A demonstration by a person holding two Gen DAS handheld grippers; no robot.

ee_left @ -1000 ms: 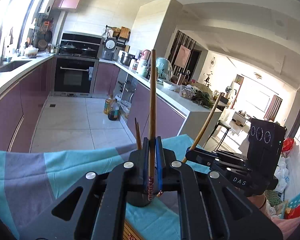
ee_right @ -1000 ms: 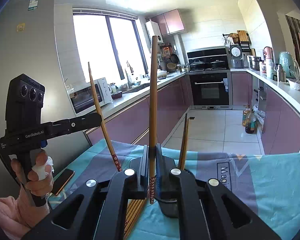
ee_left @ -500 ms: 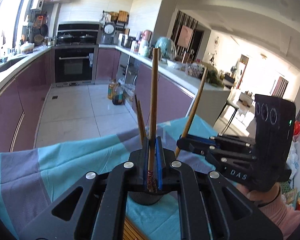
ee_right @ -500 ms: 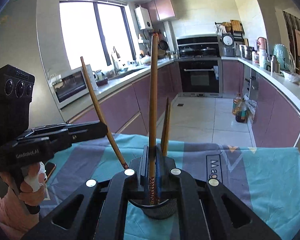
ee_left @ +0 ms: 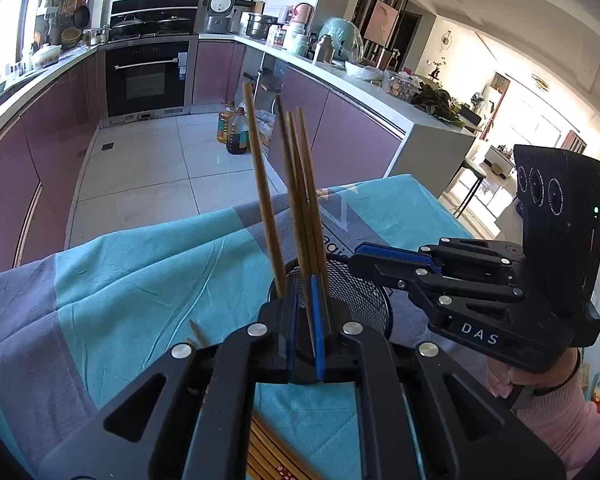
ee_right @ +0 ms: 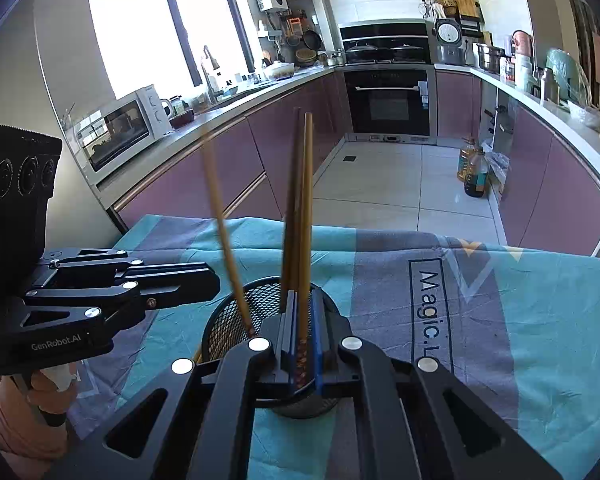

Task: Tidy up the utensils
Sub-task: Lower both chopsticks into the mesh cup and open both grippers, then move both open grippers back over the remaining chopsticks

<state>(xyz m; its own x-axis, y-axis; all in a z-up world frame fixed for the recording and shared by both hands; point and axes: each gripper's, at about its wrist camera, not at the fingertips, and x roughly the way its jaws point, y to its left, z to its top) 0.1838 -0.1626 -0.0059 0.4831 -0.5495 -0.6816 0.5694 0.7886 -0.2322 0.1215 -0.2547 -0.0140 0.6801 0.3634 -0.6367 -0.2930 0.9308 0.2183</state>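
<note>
A black mesh cup (ee_left: 356, 296) stands on the teal and grey cloth and holds several wooden chopsticks (ee_left: 300, 184). It also shows in the right wrist view (ee_right: 236, 316). My left gripper (ee_left: 305, 320) is just above the cup's near rim, jaws slightly apart; one chopstick (ee_left: 262, 192) leans loose in the cup to their left. My right gripper (ee_right: 303, 340) is over the cup; a chopstick (ee_right: 306, 216) stands between its slightly parted jaws, its patterned end low inside them. Each gripper shows in the other's view, left (ee_right: 172, 280) and right (ee_left: 392, 256).
More chopsticks (ee_left: 272, 452) lie on the cloth (ee_left: 140, 280) below my left gripper. The table's far edge drops to a tiled kitchen floor. Purple cabinets, an oven and oil bottles (ee_left: 236, 132) stand beyond.
Both grippers came down over the cup and tilted downwards. The left chopstick has left the left jaws and now leans in the cup. The right jaws have loosened around their chopstick.
</note>
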